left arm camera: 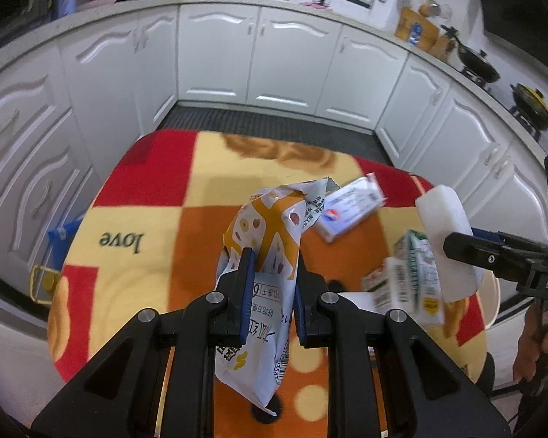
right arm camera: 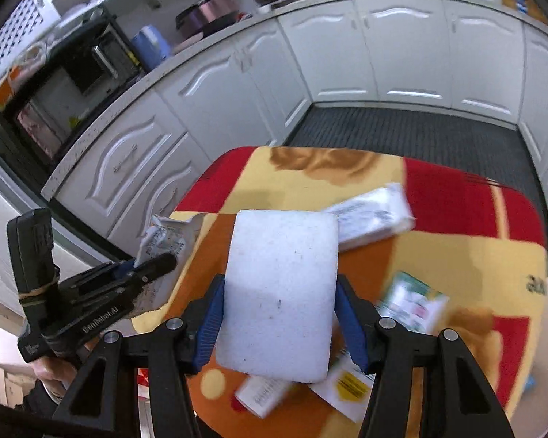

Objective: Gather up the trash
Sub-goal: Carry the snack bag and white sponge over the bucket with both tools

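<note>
My left gripper [left arm camera: 273, 253] is shut on a crumpled yellow-and-white snack wrapper [left arm camera: 270, 211] and holds it above the table's checked red, orange and cream cloth [left arm camera: 135, 219]. The right gripper [right arm camera: 280, 284] is shut on a white foam block [right arm camera: 285, 248], its blue pads pressing on both sides, also held above the cloth. In the left wrist view the foam block [left arm camera: 442, 215] shows at the right. In the right wrist view the wrapper [right arm camera: 168, 237] sits in the left gripper [right arm camera: 157, 262] at the left.
On the cloth lie a white packet with a blue-red logo [left arm camera: 347, 208], a green-and-white carton [left arm camera: 416, 266], a small white box [right arm camera: 263, 390] and a paper with a yellow label [right arm camera: 350, 383]. White cabinets [left arm camera: 292, 58] ring the table. A blue bag [left arm camera: 60, 237] hangs at its left edge.
</note>
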Motion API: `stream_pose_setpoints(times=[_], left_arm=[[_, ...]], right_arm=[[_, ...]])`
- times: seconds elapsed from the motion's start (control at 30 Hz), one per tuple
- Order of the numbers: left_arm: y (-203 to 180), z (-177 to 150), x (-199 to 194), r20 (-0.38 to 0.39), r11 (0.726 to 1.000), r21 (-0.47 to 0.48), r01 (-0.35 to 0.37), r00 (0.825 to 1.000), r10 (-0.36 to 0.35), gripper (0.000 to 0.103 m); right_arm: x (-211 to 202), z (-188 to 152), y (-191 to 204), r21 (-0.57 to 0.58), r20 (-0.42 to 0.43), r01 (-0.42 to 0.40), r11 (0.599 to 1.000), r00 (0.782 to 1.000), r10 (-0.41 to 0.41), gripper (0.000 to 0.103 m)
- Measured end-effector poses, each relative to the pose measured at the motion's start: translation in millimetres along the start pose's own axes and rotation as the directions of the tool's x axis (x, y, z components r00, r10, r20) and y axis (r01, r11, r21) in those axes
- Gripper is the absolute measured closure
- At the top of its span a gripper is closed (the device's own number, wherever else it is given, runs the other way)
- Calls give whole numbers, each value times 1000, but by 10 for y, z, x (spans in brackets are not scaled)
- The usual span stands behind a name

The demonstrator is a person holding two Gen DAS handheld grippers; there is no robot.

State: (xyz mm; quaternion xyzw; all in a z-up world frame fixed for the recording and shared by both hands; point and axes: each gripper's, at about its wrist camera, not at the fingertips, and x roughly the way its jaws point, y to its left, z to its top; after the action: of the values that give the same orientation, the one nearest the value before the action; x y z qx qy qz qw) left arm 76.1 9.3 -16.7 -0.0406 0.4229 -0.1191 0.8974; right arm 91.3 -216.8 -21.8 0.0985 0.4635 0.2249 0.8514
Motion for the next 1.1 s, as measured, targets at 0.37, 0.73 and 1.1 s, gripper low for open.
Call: stream_pose_setpoints(times=[0.37,0.73,1.1], left_arm=[[-798,130,-170,36,990,119,78,996,-83,87],[-1594,173,-167,31,960,228,160,985,-171,87],[-2165,100,-41,-14,935,282,215,975,-220,87]], right_arm=[[-662,-300,-603,101,75,74,992,994,-82,47],[-1133,-572,-1118,195,110,159,968,977,-183,47],[-1353,-781,-1467,266,119,204,942,963,-242,47]])
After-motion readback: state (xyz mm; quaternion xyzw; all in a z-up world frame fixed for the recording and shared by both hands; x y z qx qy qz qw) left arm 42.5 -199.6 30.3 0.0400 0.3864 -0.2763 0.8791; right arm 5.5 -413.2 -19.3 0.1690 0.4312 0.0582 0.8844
